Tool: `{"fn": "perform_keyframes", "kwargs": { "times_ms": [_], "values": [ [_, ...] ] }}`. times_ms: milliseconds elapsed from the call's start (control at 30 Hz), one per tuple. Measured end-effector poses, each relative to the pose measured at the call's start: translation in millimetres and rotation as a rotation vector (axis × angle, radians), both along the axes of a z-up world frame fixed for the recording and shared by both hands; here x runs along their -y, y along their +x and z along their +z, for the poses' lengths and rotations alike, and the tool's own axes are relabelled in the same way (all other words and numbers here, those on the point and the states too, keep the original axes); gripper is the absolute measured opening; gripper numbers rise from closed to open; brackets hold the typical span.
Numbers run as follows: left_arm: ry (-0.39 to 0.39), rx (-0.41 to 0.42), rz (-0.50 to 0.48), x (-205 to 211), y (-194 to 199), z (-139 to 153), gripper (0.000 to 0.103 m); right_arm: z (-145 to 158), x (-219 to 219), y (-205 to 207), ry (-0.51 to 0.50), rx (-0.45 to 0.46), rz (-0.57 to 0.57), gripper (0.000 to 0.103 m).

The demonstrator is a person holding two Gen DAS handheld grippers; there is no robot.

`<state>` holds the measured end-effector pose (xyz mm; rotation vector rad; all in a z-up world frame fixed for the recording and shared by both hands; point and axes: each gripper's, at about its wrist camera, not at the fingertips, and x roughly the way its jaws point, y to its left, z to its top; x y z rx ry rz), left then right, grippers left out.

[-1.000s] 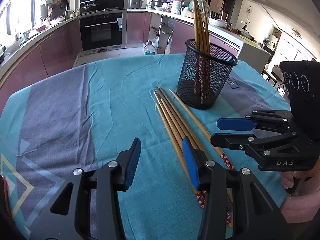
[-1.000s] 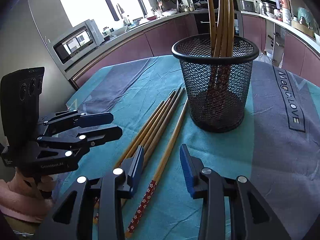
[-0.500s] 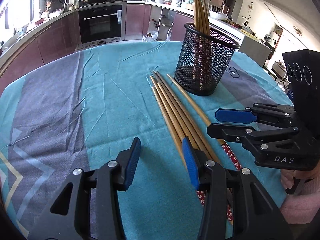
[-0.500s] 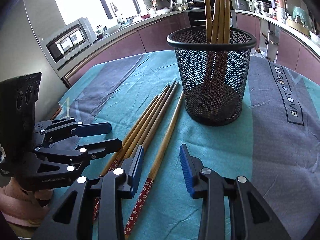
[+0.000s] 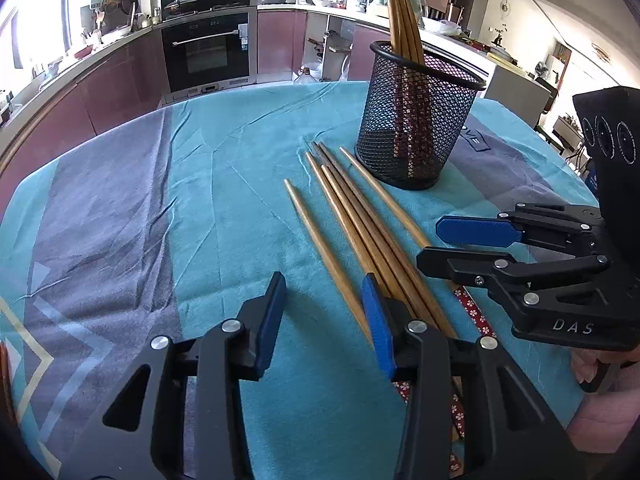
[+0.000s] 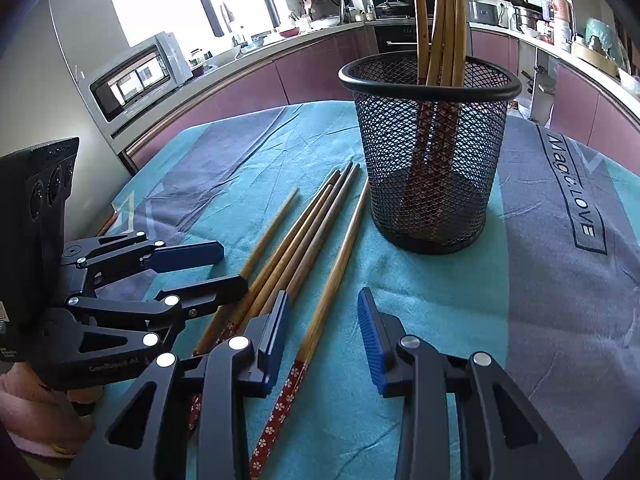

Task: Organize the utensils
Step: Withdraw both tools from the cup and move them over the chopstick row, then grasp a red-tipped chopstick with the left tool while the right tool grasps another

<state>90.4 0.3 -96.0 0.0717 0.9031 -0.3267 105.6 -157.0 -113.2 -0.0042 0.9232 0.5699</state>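
Note:
Several loose wooden chopsticks [image 5: 360, 216] [image 6: 304, 236] lie on the teal cloth in front of a black mesh cup [image 5: 416, 132] [image 6: 428, 160] that holds more chopsticks [image 5: 400, 8] upright. My left gripper [image 5: 322, 280] [image 6: 232, 264] hovers over their near ends with its jaws closing. One chopstick [image 5: 320, 248], apart from the rest, lies in the gap beside the right pad, and the pads do not press it. My right gripper [image 6: 323, 294] [image 5: 430, 240] is open over the outermost chopstick [image 6: 340, 252], whose red flowered end runs between its fingers.
The table carries a teal and grey cloth [image 5: 120, 220] with creases. Behind it stand purple kitchen cabinets and an oven [image 5: 208, 52]; a microwave [image 6: 136, 76] sits on the counter at left. A hand in a pink sleeve [image 5: 604, 412] holds each gripper.
One chopstick has come away from the bundle toward the left and now lies between the left gripper's fingers. The left jaws have narrowed a little. Both grippers have barely moved.

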Motion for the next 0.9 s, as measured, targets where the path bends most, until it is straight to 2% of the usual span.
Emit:
{"fn": "perform_keyframes", "kwargs": {
  "times_ms": [300,367,500,667,900],
  "values": [
    [-0.005,-0.007,0.016,-5,2,-1,0.027,-1,-7,3,-0.030,0.010,-0.016,0.025],
    [-0.005,-0.007,0.022,-5,2,-2,0.025,-1,-8,3,-0.035,0.006,-0.012,0.017],
    [-0.019,-0.015,0.023,-5,-1,-1,0.016,-2,-7,2,-0.025,-0.012,-0.013,0.010],
    [-0.043,-0.028,0.035,-9,-4,-2,0.014,-2,0,-4,0.001,-0.047,-0.013,0.008],
    [-0.024,-0.025,0.040,-5,4,-3,0.020,0,-5,-3,-0.043,-0.023,-0.010,0.010]
  ]
}}
